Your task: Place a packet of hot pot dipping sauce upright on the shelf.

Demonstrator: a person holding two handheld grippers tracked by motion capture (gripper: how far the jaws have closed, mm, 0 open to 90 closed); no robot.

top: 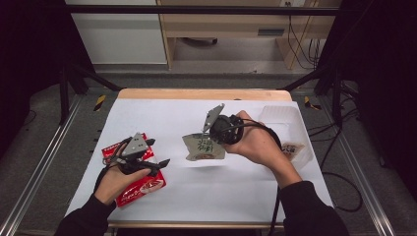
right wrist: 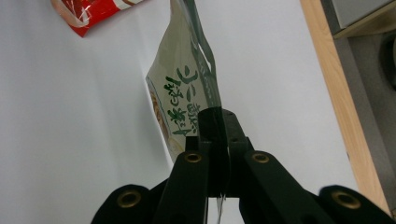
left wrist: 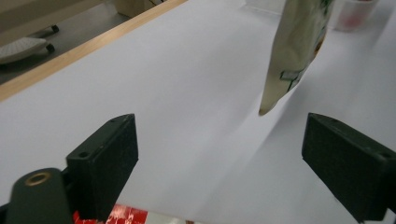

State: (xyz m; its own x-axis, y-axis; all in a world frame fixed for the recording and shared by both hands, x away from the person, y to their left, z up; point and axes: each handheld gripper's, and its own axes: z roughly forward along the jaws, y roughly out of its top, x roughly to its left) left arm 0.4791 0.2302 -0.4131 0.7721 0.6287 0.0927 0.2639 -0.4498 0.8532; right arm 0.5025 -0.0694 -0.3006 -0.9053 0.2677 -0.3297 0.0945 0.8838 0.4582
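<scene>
Jaws of the right gripper (right wrist: 212, 126) are pinched tight on the top edge of a cream packet (top: 204, 147) with green lettering, which hangs near the middle of the white table (top: 236, 191). The left gripper (left wrist: 219, 154) stands wide with nothing between its jaws — it sits over a red packet (top: 140, 189) at the table's left. A clear tub (top: 295, 147) — holding what may be another packet — sits at the right edge.
</scene>
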